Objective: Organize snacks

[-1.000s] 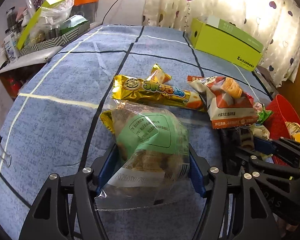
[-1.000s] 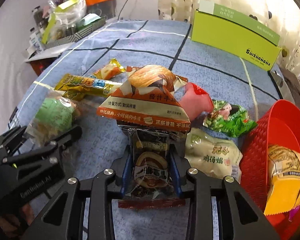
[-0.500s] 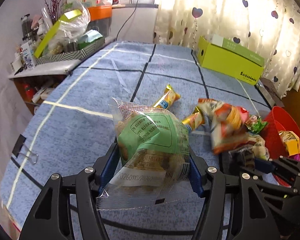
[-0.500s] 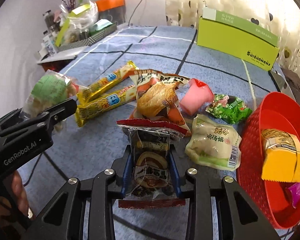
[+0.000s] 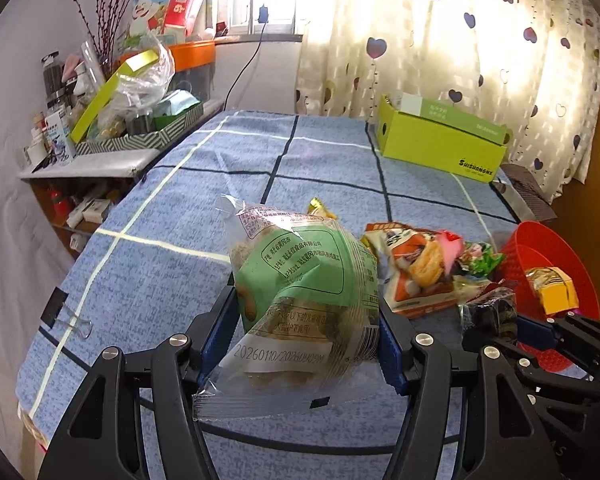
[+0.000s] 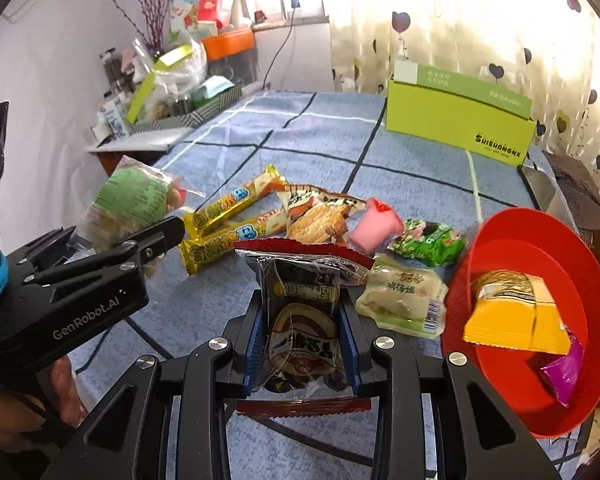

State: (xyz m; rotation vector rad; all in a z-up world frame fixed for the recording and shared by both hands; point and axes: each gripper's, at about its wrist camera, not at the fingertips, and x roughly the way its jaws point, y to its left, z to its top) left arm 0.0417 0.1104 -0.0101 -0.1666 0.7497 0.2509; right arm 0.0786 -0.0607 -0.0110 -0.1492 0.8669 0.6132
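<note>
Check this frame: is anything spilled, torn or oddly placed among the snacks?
Nothing spilled or torn. The red basket sits at the table's right edge, apparently overhanging it. The left gripper holds a green-labelled pastry bag; the right gripper holds a dark snack packet.

Dark snack packet (image 6: 303, 320) clamped in the right gripper (image 6: 302, 338)

A red basket (image 6: 500, 240) is seen to its right, loose snacks ahead, and a green-labelled bag (image 6: 128, 204) is gripped by the left gripper (image 6: 140, 240).

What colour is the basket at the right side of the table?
The basket is red, with a woven texture on its wall. The right wrist view shows it best.
</note>
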